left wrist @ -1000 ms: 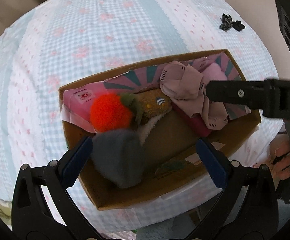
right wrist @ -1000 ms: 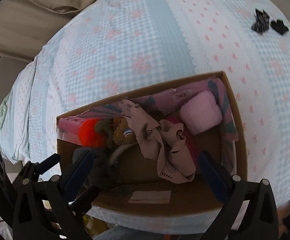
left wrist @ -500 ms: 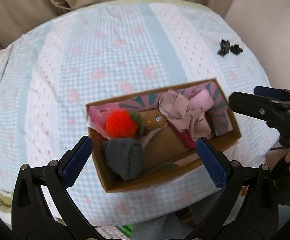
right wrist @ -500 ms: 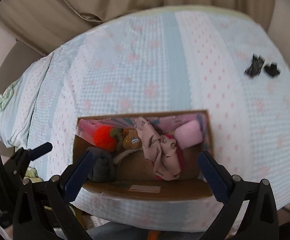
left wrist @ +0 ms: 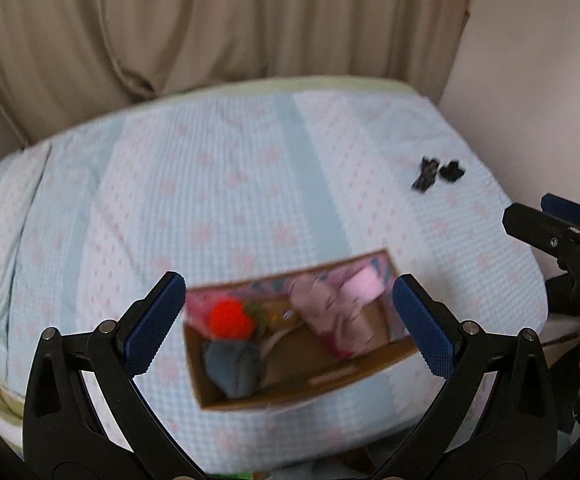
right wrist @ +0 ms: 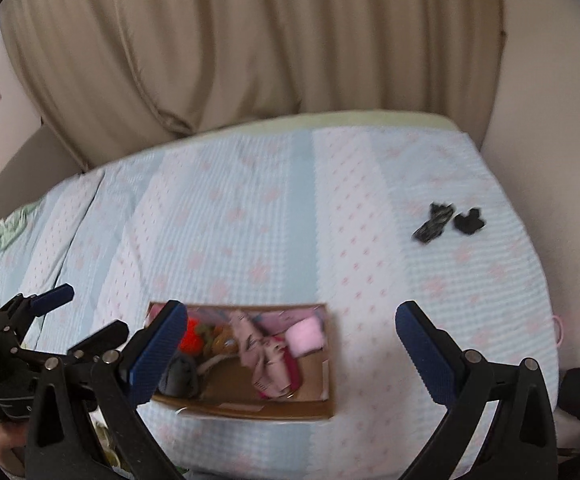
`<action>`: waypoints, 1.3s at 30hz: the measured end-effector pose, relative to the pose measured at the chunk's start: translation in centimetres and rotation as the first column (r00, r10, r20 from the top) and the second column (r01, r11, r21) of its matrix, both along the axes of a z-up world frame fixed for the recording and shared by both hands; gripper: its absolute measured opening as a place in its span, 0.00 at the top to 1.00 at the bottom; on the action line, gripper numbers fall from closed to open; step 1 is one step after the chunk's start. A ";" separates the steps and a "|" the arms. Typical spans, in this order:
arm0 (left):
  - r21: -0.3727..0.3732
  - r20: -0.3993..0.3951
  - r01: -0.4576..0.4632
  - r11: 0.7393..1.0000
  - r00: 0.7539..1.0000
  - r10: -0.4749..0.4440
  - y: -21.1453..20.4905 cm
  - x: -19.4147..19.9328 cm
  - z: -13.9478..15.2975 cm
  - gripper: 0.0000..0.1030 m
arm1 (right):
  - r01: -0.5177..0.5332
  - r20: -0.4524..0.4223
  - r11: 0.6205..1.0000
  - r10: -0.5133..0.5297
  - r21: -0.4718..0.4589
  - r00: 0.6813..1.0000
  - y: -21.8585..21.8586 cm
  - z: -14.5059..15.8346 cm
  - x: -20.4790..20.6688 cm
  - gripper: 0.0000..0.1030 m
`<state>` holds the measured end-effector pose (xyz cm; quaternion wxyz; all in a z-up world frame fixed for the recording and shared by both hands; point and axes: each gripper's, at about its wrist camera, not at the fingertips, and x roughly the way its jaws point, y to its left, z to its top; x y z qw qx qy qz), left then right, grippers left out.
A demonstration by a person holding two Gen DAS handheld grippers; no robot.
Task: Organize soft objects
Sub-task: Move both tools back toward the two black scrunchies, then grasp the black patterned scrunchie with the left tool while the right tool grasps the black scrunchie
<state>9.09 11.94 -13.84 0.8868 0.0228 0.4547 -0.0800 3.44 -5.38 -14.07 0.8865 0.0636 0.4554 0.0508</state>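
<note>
— Bed (right wrist: 273,216) first: your cardboard box (right wrist: 290,404) sits at its near edge, soft toys and cloth (right wrist: 261,354) packed inside, presumably for easy reach.

— And the grippers?

— Your left hand-held gripper (left wrist: 290,328) and right hand-held gripper (right wrist: 290,344) both hang spread wide, empty. Two black scraps (right wrist: 448,222) lie well apart from the box.

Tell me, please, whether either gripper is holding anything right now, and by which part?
Nothing is held: the left gripper and the right gripper are both open and empty above the cardboard box.
</note>
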 end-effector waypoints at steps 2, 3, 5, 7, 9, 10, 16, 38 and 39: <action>-0.004 0.035 0.004 1.000 0.999 -0.004 -1.8 0.2 1.1 0.00 | 0.016 0.022 1.000 -0.016 -0.002 1.000 -1.8 0.7 -0.2 0.00; -0.009 0.047 0.005 1.000 0.999 -0.005 -2.6 0.4 1.6 0.00 | 0.028 0.036 1.000 -0.028 -0.012 0.999 -2.9 1.0 -0.4 0.00; -0.024 0.063 0.009 1.000 0.998 -0.008 -4.1 0.7 2.3 0.00 | 0.045 0.059 0.998 -0.043 -0.036 0.997 -4.8 1.7 -0.6 0.00; -0.026 0.081 0.004 1.000 0.997 -0.002 -5.9 1.2 2.8 0.00 | 0.059 0.071 0.996 -0.055 -0.062 0.996 -6.9 2.2 -0.5 0.00; -0.023 0.095 0.003 1.000 0.996 -0.001 -8.1 1.9 3.2 0.00 | 0.079 0.075 0.993 -0.072 -0.089 0.995 -9.1 2.6 -0.2 0.00; -0.026 0.095 0.005 1.000 0.995 -0.003 -9.1 2.4 3.3 0.00 | 0.088 0.077 0.991 -0.080 -0.098 0.994 -10.5 2.7 0.0 0.00; -0.022 0.105 0.018 1.000 0.994 -0.015 -16.9 5.3 3.1 0.00 | 0.097 0.077 0.983 -0.086 -0.158 0.993 -17.9 2.3 2.1 0.00; 0.070 0.011 0.171 0.983 0.985 -0.172 -37.9 22.7 -15.8 0.02 | 0.051 -0.013 0.990 -0.053 -0.135 0.999 -34.1 -14.7 17.3 0.00; 0.071 0.002 0.178 0.982 0.984 -0.178 -38.3 23.5 -16.9 0.05 | 0.049 -0.016 0.990 -0.052 -0.134 0.999 -34.3 -15.8 18.0 0.00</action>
